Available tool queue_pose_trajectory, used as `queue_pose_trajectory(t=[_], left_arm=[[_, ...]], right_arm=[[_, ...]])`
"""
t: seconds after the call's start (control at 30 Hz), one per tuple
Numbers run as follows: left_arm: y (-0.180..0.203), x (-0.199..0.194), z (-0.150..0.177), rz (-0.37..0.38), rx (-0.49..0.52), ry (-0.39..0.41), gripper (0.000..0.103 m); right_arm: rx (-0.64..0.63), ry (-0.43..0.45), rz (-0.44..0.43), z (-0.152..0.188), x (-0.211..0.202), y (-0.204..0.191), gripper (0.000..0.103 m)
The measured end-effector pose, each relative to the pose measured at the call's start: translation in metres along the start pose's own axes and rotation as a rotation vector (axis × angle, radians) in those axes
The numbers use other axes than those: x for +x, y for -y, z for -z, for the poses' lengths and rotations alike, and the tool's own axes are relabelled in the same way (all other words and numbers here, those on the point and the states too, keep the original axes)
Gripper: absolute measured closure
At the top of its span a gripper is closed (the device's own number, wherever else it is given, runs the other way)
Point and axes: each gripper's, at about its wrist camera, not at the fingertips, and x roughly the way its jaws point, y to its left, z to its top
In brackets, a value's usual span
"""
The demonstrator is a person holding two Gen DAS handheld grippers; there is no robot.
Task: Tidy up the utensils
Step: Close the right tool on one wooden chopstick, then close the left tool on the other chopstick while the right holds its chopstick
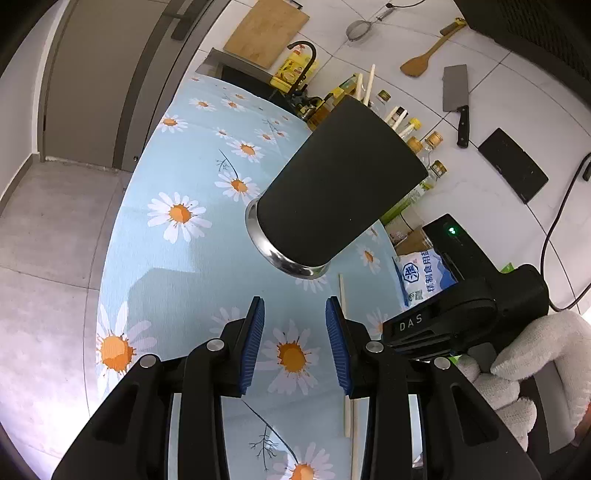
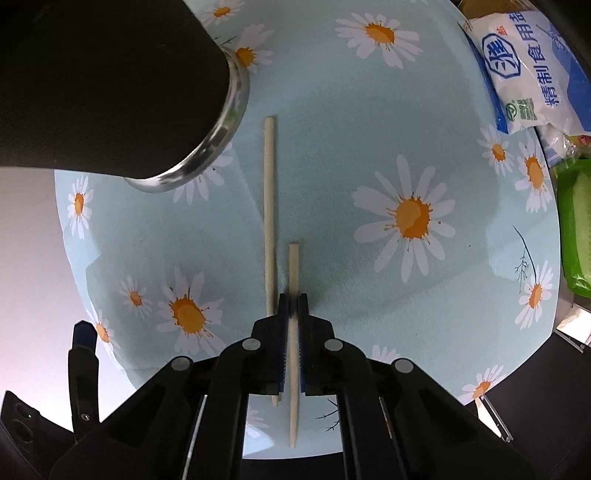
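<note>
A black utensil holder (image 1: 341, 184) with a shiny metal base stands on the daisy-print tablecloth (image 1: 192, 266); chopsticks (image 1: 369, 83) stick out of its top. My left gripper (image 1: 295, 310) is open and empty, just short of the holder. My right gripper (image 2: 293, 299) is shut on a wooden chopstick (image 2: 294, 266), held along the fingers just above the cloth. A second chopstick (image 2: 269, 206) lies on the cloth beside it, and also shows in the left wrist view (image 1: 342, 295). The holder (image 2: 110, 85) is at the upper left in the right wrist view.
A salt bag (image 2: 532, 70) and a green packet (image 2: 576, 221) lie at the table's right edge. Behind the table are oil bottles (image 1: 424, 147), a faucet (image 1: 306, 62), and on the tiled wall a cleaver (image 1: 456, 99), wooden spatula (image 1: 424, 59), strainer (image 1: 360, 29) and cutting board (image 1: 266, 31).
</note>
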Motion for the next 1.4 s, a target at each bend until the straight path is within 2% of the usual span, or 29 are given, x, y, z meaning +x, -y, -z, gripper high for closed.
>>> queue_pose_trajectory(t=[0.1,0.2,0.4,0.6,0.77,0.97,1.13,1.2,1.4], left_arm=[[0.001,-0.001,0.0,-0.01,-0.001,-0.008,0.07],[0.003,0.001,0.0,-0.017,0.006,-0.027,0.07],[0.02,0.014,0.006,-0.027,0.071,-0.097,0.07],[0.038,0.03,0.006,-0.045,0.124,-0.148,0.07],[0.052,0.046,0.007,-0.072,0.163,-0.225,0.07],[0.073,0.064,0.007,-0.138,0.199,-0.311,0.07],[0.089,0.091,0.01,-0.224,0.25,-0.432,0.07],[0.094,0.093,0.01,-0.222,0.262,-0.449,0.07],[0.109,0.114,0.002,-0.302,0.313,-0.512,0.07]], right_arm=[[-0.028,0.005,0.005,0.005,0.002,-0.004,0.098],[-0.041,-0.007,-0.031,0.009,0.002,-0.003,0.098],[-0.085,0.03,-0.079,0.009,-0.009,0.007,0.098],[-0.095,0.052,-0.139,0.005,-0.021,0.029,0.098],[-0.132,0.062,-0.172,-0.001,-0.032,0.047,0.098],[-0.206,0.095,-0.228,0.0,-0.035,0.073,0.098],[-0.255,0.124,-0.26,-0.002,-0.048,0.089,0.098],[-0.285,0.151,-0.269,-0.001,-0.057,0.098,0.098],[-0.312,0.185,-0.306,0.0,-0.068,0.12,0.098]])
